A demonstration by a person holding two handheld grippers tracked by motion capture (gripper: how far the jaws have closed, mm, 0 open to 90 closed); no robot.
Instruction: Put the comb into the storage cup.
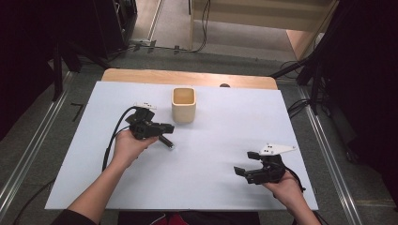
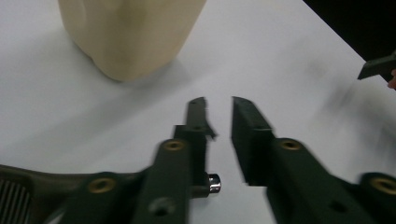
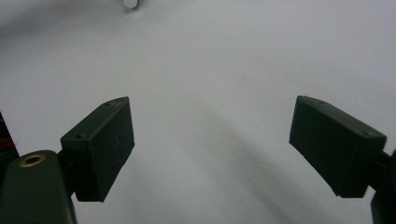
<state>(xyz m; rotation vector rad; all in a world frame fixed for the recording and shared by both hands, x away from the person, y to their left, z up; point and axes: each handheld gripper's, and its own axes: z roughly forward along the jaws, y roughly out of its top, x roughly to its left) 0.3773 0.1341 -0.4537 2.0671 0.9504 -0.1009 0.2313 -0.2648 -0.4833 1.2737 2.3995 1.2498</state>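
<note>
Found the short dark pen with its silver end lying on the white table at about 9 o'clock from the sheet's middle, just under the left gripper. Saw that left gripper drawn nearly together, with a narrow slit left between the jaws and the silver end peeking into it near the jaw roots. Could not tell whether the pen was truly pinched or merely lay beneath. Pointed toward 3 o'clock and set low over the table, probably so as to take the pen by its side. Stood the beige cup upright and open-mouthed at 12 o'clock on the sheet, at roughly 1 o'clock from the left gripper and close by, likely as the place meant for the pen. Rested the right gripper at 4 o'clock, well apart from pen and cup, jaws spread wide over bare table with nothing between them, seemingly waiting out of the way.
</note>
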